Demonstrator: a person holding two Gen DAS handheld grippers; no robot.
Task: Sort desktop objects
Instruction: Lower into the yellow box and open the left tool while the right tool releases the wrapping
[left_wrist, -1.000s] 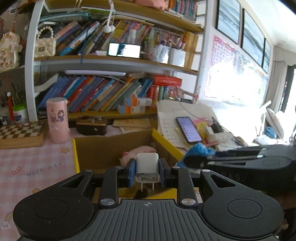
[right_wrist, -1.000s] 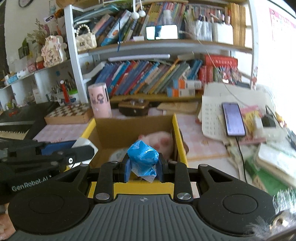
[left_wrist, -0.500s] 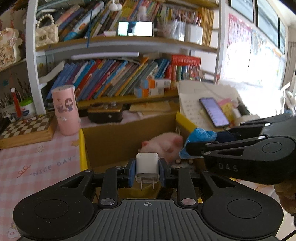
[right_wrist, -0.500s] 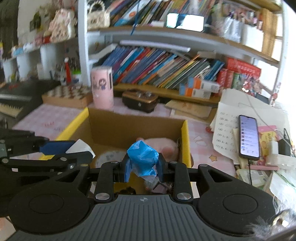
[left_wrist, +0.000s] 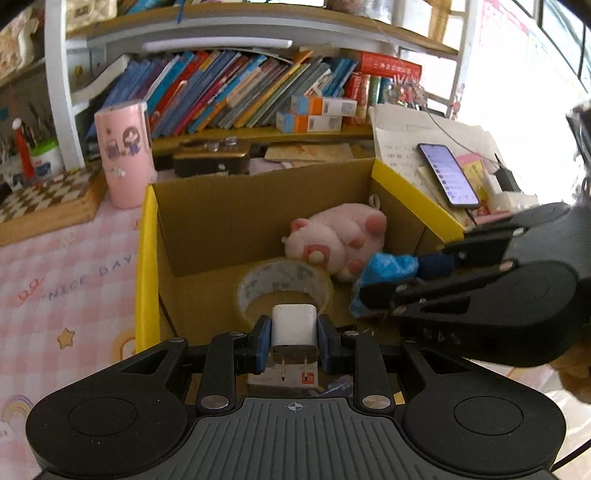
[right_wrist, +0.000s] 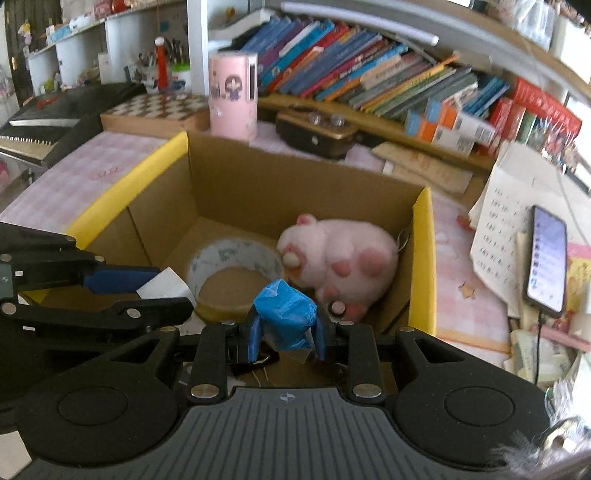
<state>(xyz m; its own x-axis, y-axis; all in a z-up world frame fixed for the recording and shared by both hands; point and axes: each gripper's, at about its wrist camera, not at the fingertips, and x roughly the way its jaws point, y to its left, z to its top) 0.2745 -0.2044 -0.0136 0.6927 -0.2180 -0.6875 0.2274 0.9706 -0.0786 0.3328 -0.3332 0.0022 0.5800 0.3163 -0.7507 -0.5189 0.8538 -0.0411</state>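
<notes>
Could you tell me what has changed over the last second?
Both grippers moved forward and tipped down over the box, exposing the tape roll beside the plush. Left gripper still grips the charger, right the blue wad.

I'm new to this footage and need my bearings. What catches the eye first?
An open cardboard box with yellow flaps fills the middle, holding a pink plush toy and a tape roll. Over it, the left gripper clamps a white charger and the right gripper a blue wad.

Home study: bookshelf (left_wrist: 258, 85), chessboard (right_wrist: 155, 110), cluttered desk (left_wrist: 55, 266).
</notes>
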